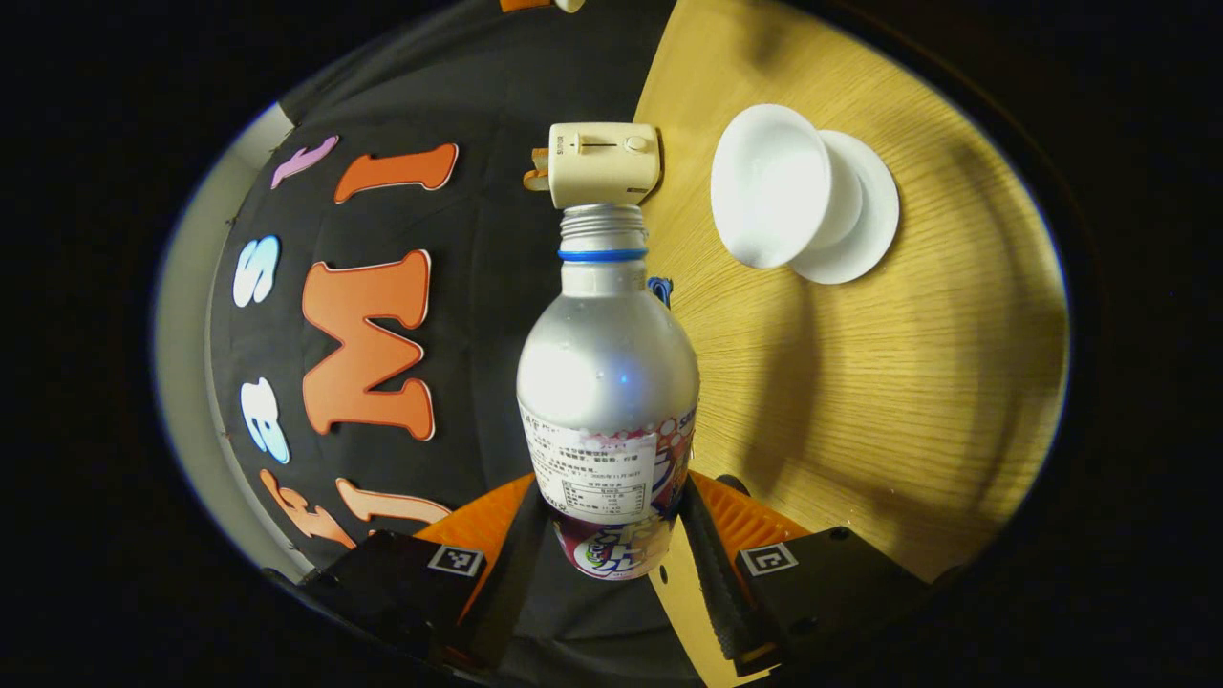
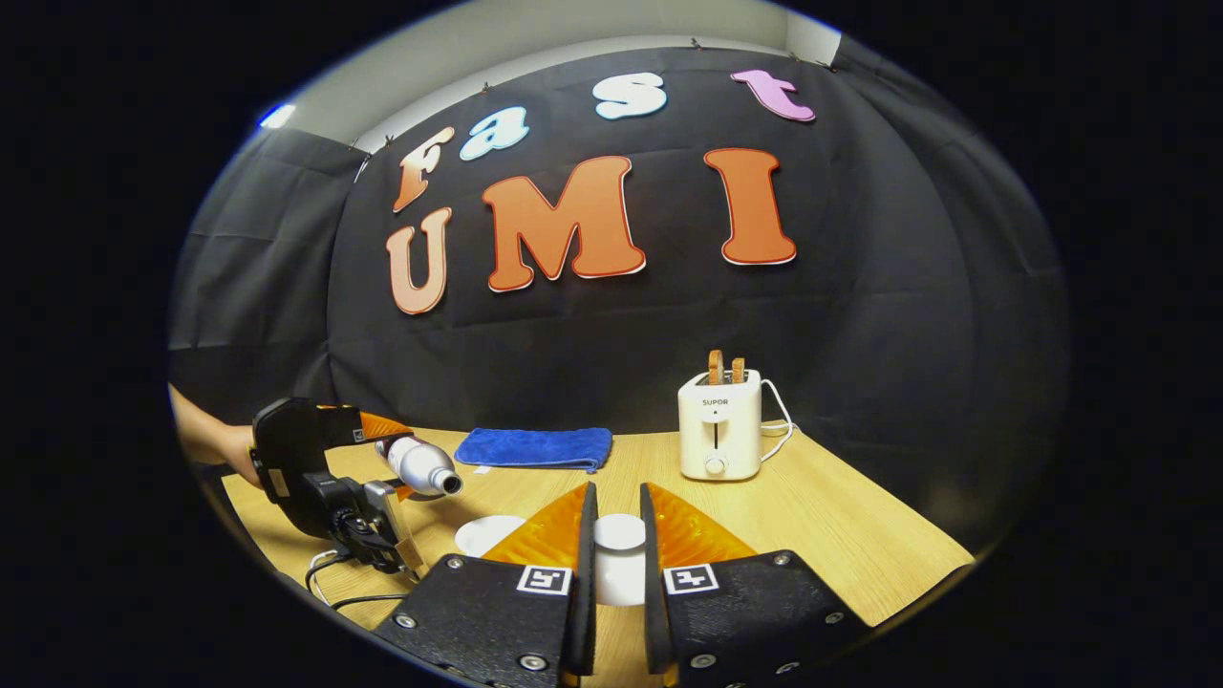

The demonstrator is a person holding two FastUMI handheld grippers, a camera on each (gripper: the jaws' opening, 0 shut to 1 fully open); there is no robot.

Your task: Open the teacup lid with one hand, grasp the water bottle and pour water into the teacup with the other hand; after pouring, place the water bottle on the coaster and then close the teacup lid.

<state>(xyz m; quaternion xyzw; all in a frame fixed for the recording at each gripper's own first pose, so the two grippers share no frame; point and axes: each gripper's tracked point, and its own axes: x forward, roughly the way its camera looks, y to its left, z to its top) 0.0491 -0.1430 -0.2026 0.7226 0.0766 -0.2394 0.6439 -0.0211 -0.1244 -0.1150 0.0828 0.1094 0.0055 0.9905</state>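
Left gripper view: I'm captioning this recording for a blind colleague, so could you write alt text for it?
The left gripper grips a silver water bottle near its base, uncapped and tipped sideways. Past its mouth stand a cream toaster and the wooden table, with a white teacup on its saucer.

Your left gripper view is rolled on its side, so the pale wooden desk [image 1: 860, 382] stands upright along its right, with the silver metal water bottle [image 1: 608, 382] close before the lens. Your right gripper view sits level and low, facing the booth's back wall across the desk. Both views share the cream toaster [image 2: 718, 425] and the white teacup [image 1: 769, 186].
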